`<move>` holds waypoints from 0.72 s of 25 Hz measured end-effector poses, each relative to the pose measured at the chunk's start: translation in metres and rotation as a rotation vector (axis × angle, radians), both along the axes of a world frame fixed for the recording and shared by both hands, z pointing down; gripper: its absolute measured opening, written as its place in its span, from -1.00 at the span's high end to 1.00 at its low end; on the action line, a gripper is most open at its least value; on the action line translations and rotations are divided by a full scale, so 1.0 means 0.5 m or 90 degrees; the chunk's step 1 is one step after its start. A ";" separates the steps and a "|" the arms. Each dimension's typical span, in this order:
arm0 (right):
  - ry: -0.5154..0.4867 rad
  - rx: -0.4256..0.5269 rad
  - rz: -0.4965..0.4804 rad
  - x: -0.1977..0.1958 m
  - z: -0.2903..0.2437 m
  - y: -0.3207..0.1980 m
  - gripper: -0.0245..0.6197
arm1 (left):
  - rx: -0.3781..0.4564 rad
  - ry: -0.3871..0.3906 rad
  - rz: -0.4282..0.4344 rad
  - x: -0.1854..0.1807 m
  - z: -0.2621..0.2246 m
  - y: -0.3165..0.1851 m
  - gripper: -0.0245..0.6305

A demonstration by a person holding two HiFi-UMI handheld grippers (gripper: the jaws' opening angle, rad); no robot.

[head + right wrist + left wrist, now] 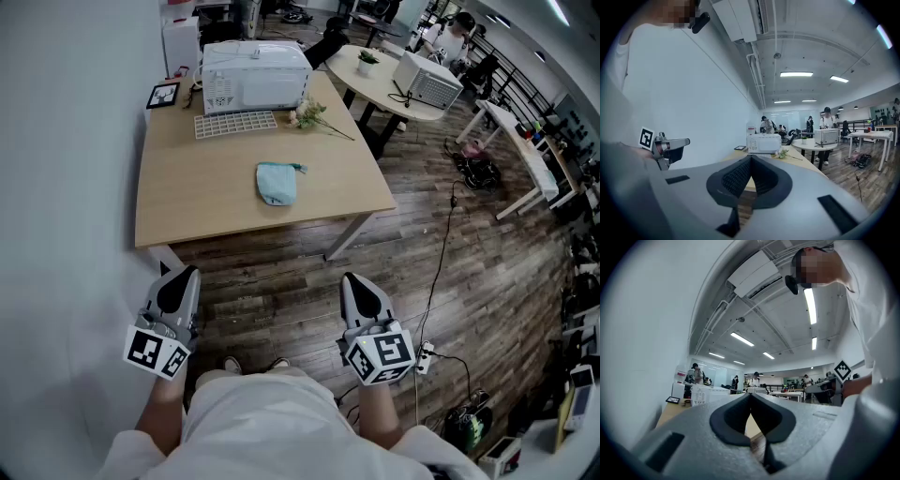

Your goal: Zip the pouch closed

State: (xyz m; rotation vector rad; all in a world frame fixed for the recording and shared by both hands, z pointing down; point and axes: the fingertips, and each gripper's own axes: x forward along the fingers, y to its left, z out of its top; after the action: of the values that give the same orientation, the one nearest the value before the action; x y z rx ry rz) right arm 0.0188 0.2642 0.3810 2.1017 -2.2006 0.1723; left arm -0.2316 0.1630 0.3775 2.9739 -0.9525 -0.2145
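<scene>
Floorboards [281, 281] separate me from a pale wooden table [197, 192], and I stand short of its near edge.

At far left, the left gripper [186, 276] hangs over the floor just below the table's near left corner. Its jaws are pressed together with nothing between them.

Moving right, the light-blue pouch [277, 182] lies flat on the table near the middle of the top, well apart from both grippers. A small tab sticks out at its upper right, probably the zip pull. From here I cannot tell how much of the zip stands open.

Behind the pouch, at the far edge, sit a white microwave [255, 75] and a sprig of flowers [310, 115].

At right, the right gripper [352, 280] also hovers over the floor, jaws closed and empty.

As I judge it, the task has not started. Neither gripper touches the pouch, so the approach, steadying the fabric, catching the pull and drawing the zip shut are all left to do.
</scene>
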 end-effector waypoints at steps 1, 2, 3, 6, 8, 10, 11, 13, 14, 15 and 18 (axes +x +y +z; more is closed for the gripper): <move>-0.003 -0.002 0.003 0.000 0.003 0.001 0.92 | 0.003 -0.001 0.000 0.000 -0.001 0.002 0.88; -0.005 -0.004 0.005 0.001 0.005 0.001 0.92 | 0.006 -0.003 0.000 0.000 -0.002 0.003 0.88; -0.006 -0.005 0.007 0.000 0.006 0.002 0.92 | 0.007 -0.003 0.001 -0.001 -0.003 0.005 0.88; -0.005 -0.005 0.005 -0.004 0.004 0.003 0.92 | 0.004 -0.004 0.000 -0.005 -0.004 0.010 0.88; -0.004 -0.004 0.002 -0.006 0.002 0.002 0.92 | 0.002 -0.003 -0.003 -0.008 -0.002 0.013 0.88; -0.004 -0.003 -0.001 -0.006 0.003 0.001 0.92 | 0.001 -0.003 -0.005 -0.008 0.000 0.014 0.88; -0.005 -0.004 -0.002 -0.005 0.004 0.001 0.92 | 0.001 -0.003 -0.005 -0.006 0.001 0.015 0.88; -0.005 -0.007 -0.002 -0.001 0.006 0.003 0.92 | 0.001 -0.003 -0.004 0.000 0.001 0.017 0.88; -0.006 -0.007 -0.001 0.002 0.006 0.005 0.92 | 0.001 -0.003 -0.004 0.004 0.000 0.019 0.88; -0.009 -0.005 -0.001 0.006 0.004 0.008 0.92 | 0.001 -0.003 -0.003 0.008 -0.001 0.021 0.88; -0.034 0.003 -0.004 0.020 0.004 0.016 0.92 | 0.002 -0.001 0.000 0.021 -0.002 0.028 0.88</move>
State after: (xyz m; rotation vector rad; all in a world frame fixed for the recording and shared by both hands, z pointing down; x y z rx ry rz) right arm 0.0288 0.2720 0.3828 2.1161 -2.2402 0.2258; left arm -0.2210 0.1768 0.3763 2.9770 -0.9526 -0.2136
